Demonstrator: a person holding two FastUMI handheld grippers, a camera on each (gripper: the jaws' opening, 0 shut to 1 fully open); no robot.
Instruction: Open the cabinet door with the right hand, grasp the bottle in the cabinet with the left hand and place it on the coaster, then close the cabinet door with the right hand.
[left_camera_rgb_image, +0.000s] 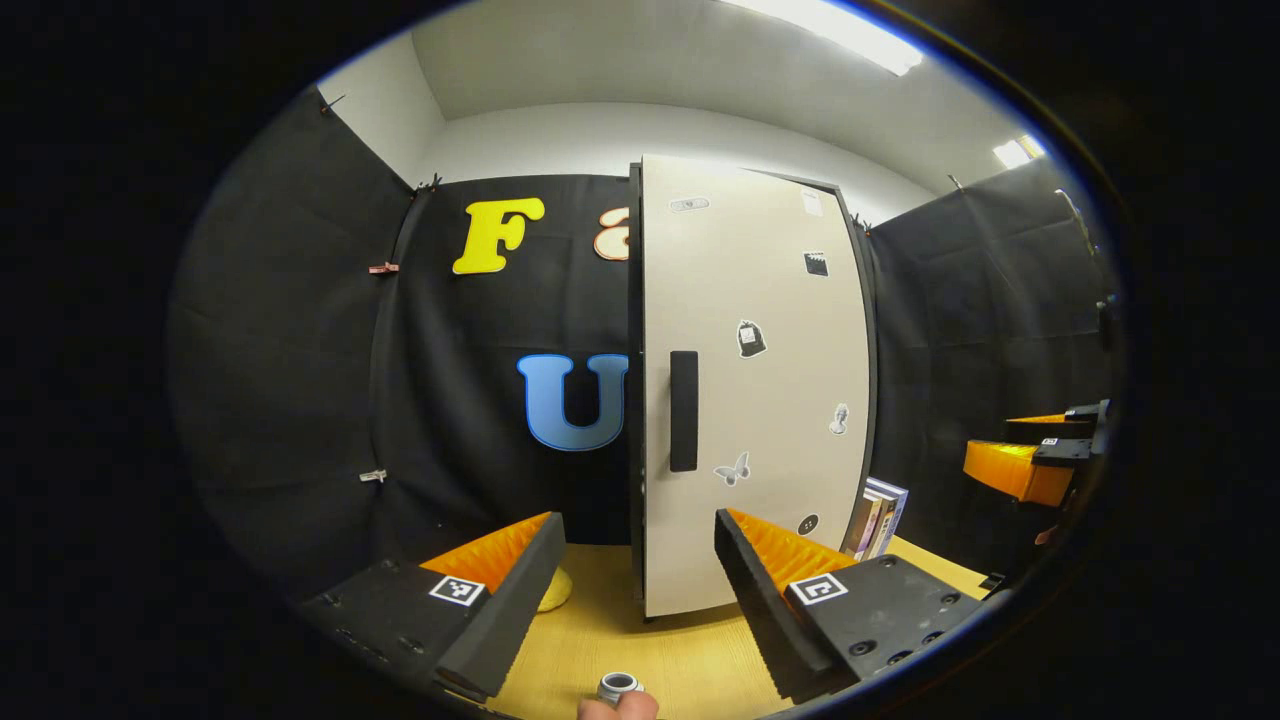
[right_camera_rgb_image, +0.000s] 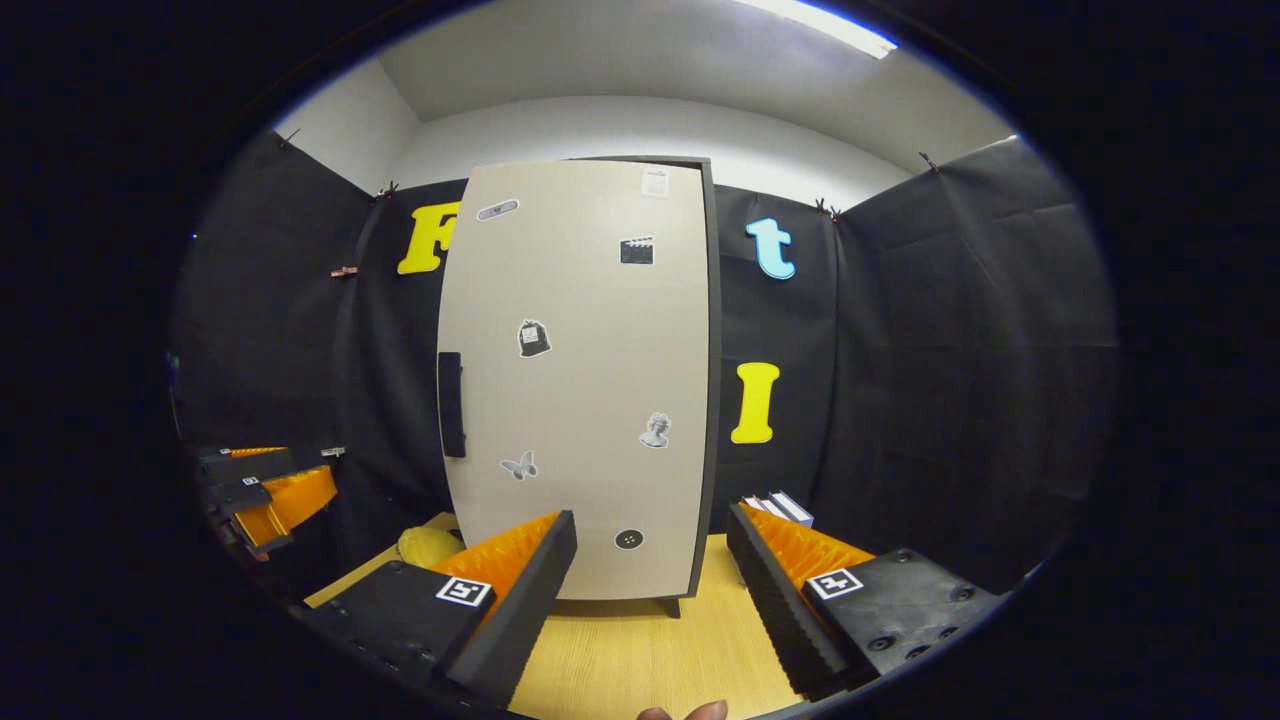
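Observation:
The cabinet (left_camera_rgb_image: 750, 380) stands upright on the wooden table (left_camera_rgb_image: 600, 660), its beige door (right_camera_rgb_image: 580, 380) flat against the frame. A black vertical handle (left_camera_rgb_image: 684, 410) sits at the door's left edge (right_camera_rgb_image: 451, 404). The door hides whatever is inside the cabinet. My left gripper (left_camera_rgb_image: 640, 590) is open with nothing between its fingers, low over the table in front of the handle. My right gripper (right_camera_rgb_image: 650, 590) is also open and holds nothing, facing the door's lower middle. It shows at the far right of the left gripper view (left_camera_rgb_image: 1040, 455). The left gripper shows at the far left of the right gripper view (right_camera_rgb_image: 270, 490).
A yellow rounded object (left_camera_rgb_image: 553, 592) lies on the table left of the cabinet (right_camera_rgb_image: 428, 545). Several books (left_camera_rgb_image: 878, 518) stand to the cabinet's right (right_camera_rgb_image: 780, 507). A fingertip and a small grey ring-shaped part (left_camera_rgb_image: 618, 685) show at the bottom edge. Black cloth walls enclose the booth.

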